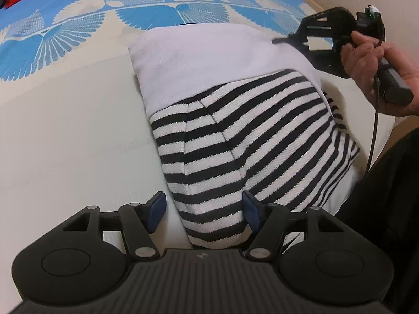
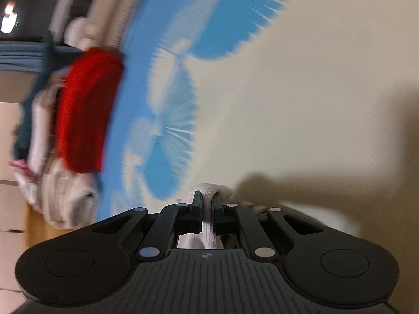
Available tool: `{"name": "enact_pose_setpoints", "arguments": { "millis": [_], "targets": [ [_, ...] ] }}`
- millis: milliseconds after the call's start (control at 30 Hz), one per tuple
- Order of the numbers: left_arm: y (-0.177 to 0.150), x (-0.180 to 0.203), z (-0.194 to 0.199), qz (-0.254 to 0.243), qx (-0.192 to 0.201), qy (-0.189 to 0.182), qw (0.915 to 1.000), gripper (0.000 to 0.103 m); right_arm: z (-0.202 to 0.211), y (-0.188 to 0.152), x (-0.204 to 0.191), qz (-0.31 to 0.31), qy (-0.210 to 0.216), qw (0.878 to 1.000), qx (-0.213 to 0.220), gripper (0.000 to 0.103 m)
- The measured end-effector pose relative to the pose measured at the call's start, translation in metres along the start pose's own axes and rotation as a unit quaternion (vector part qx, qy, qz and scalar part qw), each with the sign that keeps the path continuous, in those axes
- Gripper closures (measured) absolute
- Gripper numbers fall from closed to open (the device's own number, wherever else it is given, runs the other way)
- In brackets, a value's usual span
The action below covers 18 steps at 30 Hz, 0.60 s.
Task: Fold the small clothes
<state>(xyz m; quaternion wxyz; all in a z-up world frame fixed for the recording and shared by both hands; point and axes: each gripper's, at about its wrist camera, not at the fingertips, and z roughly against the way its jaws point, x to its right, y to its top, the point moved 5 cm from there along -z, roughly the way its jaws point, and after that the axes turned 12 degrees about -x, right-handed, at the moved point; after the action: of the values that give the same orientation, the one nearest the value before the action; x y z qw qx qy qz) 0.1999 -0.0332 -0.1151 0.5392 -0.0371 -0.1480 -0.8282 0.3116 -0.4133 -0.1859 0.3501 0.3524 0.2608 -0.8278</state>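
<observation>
While blurred, right tongs (image 2: 207, 204) pinch white cloth (image 2: 209, 189), garment's rest hidden.

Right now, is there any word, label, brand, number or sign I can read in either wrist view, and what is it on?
No readable words or numbers in either view.
Left gripper body: small round crosshair mark only, no letters.
Right gripper body: same mark, no letters.
Striped garment: no label visible.
Blue patterned cloth: pattern only.

A small garment (image 1: 235, 141) lies folded on the bed in front of me, its black-and-white striped half doubled over the plain white half. My right claw (image 2: 207, 204) pinches a white ribbed edge of cloth (image 2: 209, 191).
</observation>
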Motion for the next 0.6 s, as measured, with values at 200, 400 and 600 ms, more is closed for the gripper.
{"name": "enact_pose_setpoints", "arguments": {
  "millis": [200,400,600],
  "targets": [
    [0.003,0.002,-0.005,0.003,-0.003,0.011,0.9999,0.031,0.028,-0.005,-0.011,0.091,-0.148,0.979,0.105,0.094],
    [0.006,0.002,-0.002,0.018,0.003,0.004,0.9998,0.032,0.069,-0.014,-0.018,0.152,-0.101,0.975,0.127,0.092],
    [0.013,-0.001,0.021,0.057,0.054,-0.006,0.9969,0.034,0.041,-0.069,-0.039,0.242,-0.044,0.969,-0.016,0.037]
  ]
}}
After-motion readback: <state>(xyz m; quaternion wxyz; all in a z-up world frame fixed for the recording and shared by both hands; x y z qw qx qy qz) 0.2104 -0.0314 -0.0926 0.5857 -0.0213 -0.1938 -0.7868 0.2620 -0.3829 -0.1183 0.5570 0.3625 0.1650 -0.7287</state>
